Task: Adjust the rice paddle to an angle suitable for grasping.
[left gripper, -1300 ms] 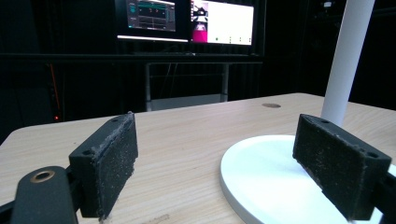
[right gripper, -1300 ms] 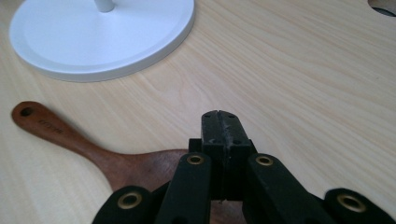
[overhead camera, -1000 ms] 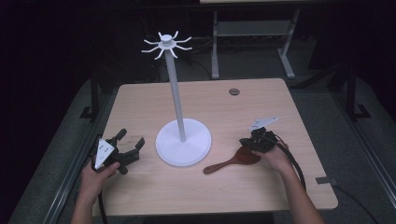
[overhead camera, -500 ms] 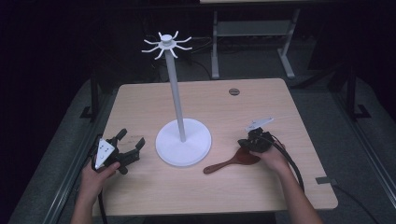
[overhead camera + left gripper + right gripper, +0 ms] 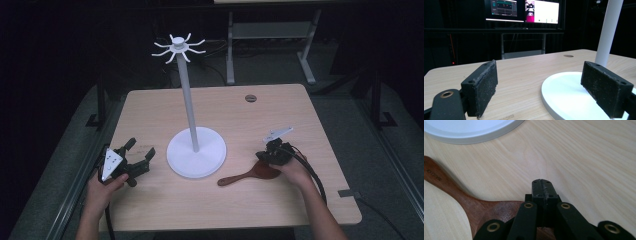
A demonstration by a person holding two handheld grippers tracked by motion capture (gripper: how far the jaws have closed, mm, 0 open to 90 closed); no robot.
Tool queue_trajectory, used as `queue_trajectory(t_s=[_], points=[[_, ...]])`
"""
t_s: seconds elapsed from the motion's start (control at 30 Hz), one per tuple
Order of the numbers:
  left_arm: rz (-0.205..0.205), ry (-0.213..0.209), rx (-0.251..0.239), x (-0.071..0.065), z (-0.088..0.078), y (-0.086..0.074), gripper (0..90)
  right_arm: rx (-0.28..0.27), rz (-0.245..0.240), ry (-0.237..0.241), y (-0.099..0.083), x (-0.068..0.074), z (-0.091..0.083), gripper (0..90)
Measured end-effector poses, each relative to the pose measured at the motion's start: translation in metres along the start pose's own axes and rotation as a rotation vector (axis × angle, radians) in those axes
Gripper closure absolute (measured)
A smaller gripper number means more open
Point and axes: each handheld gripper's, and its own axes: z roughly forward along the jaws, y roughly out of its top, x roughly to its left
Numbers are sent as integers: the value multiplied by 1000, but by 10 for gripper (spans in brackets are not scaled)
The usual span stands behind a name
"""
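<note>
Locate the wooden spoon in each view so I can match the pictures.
High view: the wooden spoon lies right of centre on the table, its bowl under the right gripper.
Left gripper view: not in it.
Right gripper view: spoon at lower left, its bowl running under the shut jaws.
Shared landmark: the white stand base.

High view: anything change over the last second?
Barely. The right gripper tilted slightly at the bowl end of the dark wooden spoon; its jaws look pressed together, and whether they pinch the spoon is unclear. The left gripper, jaws open, the white hooked stand and the spoon stayed put.
</note>
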Motion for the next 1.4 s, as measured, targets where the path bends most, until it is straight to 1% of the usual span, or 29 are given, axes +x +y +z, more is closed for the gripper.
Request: queue_trajectory(t_s=[0.17, 0.3, 0.43, 0.47, 0.5, 0.67, 0.77, 0.8, 0.87, 0.9, 1.07, 1.1, 1.23, 1.3, 1.33, 1.37, 1.4], points=[[0, 0, 0, 0, 0, 0, 134, 7, -3, 3, -1, 1, -2, 896], [0, -1, 2, 0, 0, 0, 134, 10, 1, 13, -4, 1, -4, 896], [0, -1, 2, 0, 0, 0, 134, 22, 8, 15, -8, 0, -7, 896], [0, -1, 1, 0, 0, 0, 134, 24, 3, 13, -9, 0, -7, 896], [0, -1, 2, 0, 0, 0, 134, 29, 10, 12, -10, 0, -8, 897], [0, -1, 2, 0, 0, 0, 134, 28, 12, 14, -15, -1, -12, 896], [0, -1, 2, 0, 0, 0, 134, 37, 22, 21, -17, 0, -14, 897], [1, -1, 2, 0, 0, 0, 134, 37, 11, 20, -18, -1, -14, 896], [0, -1, 2, 0, 0, 0, 134, 41, 22, 21, -19, 1, -16, 896], [0, -1, 2, 0, 0, 0, 134, 45, 13, 19, -21, 2, -17, 896], [0, -1, 1, 0, 0, 0, 134, 50, 10, 18, -23, 5, -20, 896], [0, 0, 1, 0, 0, 0, 134, 55, 16, 22, -24, 7, -21, 897], [0, 2, -2, 0, 0, 0, 134, 63, 10, 12, -27, 12, -25, 896], [0, 2, -2, 0, 0, 0, 134, 61, 9, 9, -26, 13, -26, 896], [-1, 1, -2, 0, 0, 0, 134, 50, 7, 8, -25, 13, -27, 896], [-1, 2, -2, 0, 0, 0, 134, 24, 5, 19, -22, 15, -31, 896], [0, 1, -2, 0, 0, 0, 134, 24, 5, 19, -22, 15, -31, 896]])
